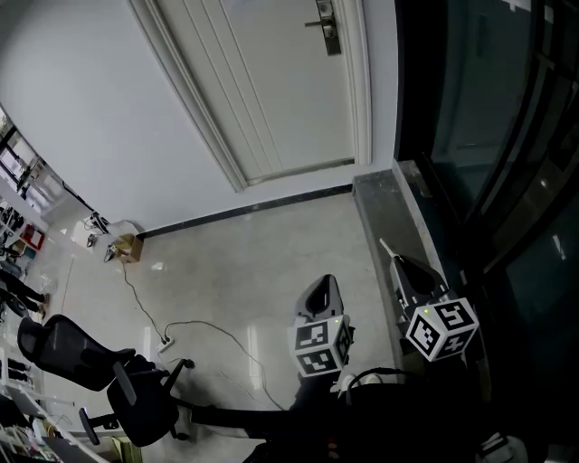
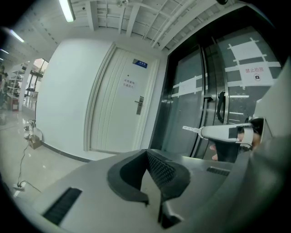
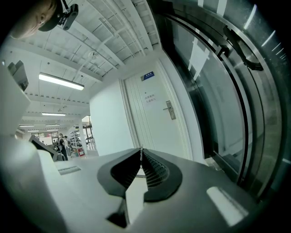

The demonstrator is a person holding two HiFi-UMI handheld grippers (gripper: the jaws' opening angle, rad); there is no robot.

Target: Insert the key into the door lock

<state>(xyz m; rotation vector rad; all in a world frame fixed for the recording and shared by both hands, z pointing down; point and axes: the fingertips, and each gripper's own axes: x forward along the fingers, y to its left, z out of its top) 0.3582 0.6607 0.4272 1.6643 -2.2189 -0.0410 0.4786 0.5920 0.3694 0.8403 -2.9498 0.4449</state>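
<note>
Left claw (image 2: 146,155): pads together, nothing between them, idle at near left. Right claw (image 3: 141,154) is pinched on the key (image 1: 387,247), blade jutting forward along its jaws. Lock (image 1: 328,28) on the door (image 1: 271,81) is well apart, far and slightly left of the key tip. Likely a long approach before insertion.

Your left claw (image 1: 323,282) has a pale grey shell with black linings. Its cube (image 1: 319,347) is white with black square markers and shows a small green light near one upper corner. Your right claw (image 1: 396,264) is built alike, and its cube (image 1: 441,327) has the same markers and green light. Seen close, the pads (image 2: 159,169) are black and ribbed, set in a smooth grey housing with a dark slot (image 2: 63,205). A dark cable (image 1: 371,373) loops over your dark clothing (image 1: 380,429).
</note>
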